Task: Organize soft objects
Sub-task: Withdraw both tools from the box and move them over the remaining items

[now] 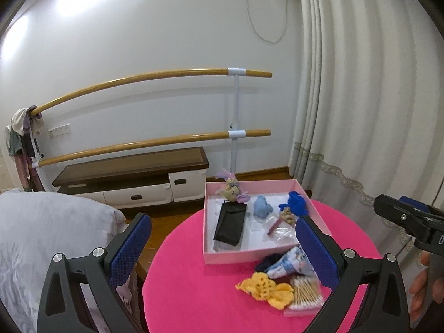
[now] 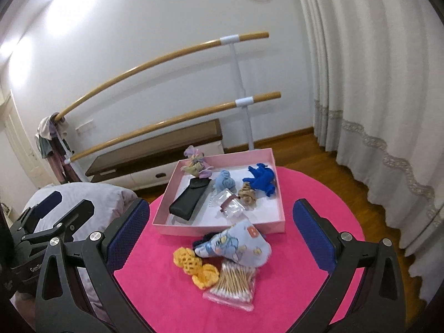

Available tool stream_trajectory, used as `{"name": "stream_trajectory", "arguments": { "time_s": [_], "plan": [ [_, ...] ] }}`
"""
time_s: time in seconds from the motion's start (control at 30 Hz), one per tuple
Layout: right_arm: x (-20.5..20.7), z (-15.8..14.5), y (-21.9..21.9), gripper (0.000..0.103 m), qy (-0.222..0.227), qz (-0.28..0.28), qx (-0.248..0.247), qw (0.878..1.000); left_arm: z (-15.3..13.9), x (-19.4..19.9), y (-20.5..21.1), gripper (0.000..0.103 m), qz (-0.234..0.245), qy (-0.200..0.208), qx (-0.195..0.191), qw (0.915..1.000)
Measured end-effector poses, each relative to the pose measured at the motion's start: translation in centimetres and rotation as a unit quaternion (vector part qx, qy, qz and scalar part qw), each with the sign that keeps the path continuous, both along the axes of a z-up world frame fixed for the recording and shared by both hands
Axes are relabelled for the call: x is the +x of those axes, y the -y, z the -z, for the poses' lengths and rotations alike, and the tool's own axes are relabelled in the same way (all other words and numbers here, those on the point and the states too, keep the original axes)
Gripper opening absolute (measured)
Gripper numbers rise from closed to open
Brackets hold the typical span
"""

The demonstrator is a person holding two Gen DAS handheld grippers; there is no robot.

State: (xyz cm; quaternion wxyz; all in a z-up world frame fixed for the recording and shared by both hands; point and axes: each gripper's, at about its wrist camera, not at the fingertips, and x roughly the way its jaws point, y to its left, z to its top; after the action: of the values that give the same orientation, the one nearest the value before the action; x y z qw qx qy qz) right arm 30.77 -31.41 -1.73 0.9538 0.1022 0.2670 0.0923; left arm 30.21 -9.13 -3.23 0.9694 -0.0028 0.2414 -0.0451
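We held both grippers, left (image 1: 222, 245) and right (image 2: 220, 229), fingers spread and empty, above the pink counter (image 2: 305, 194). A patterned sock (image 2: 238, 245) (beside cotton swabs (image 2: 234, 283)) lay outside the pink box (image 2: 222, 229).

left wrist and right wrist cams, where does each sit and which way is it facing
Left wrist: sits on the left tongs, facing forward and down over the pink table at the pink box; its own open fingers frame the view, and the right tongs and a hand show at the right edge.
Right wrist: sits on the right tongs, a little more to the right, same heading; the left tongs show at the left edge.
Shared: box, yellow knit piece, cotton swabs, wooden bars.
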Motion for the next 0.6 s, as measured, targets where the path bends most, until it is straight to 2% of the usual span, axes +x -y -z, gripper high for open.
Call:
{"name": "stream_trajectory", "arguments": {
  "time_s": [0.17, 0.6],
  "plan": [
    [-3.0, 0.2, 0.0, 0.103, 0.016, 0.013, -0.013, 1.0, -0.3, -3.3, 0.2, 0.103, -0.003, 0.004, 0.002, 1.0],
    [-6.6, 1.1, -0.7, 0.103, 0.027, 0.011, -0.009, 1.0, -0.6, -9.1, 0.4, 0.103, -0.007, 0.008, -0.004, 0.9999]
  ]
}}
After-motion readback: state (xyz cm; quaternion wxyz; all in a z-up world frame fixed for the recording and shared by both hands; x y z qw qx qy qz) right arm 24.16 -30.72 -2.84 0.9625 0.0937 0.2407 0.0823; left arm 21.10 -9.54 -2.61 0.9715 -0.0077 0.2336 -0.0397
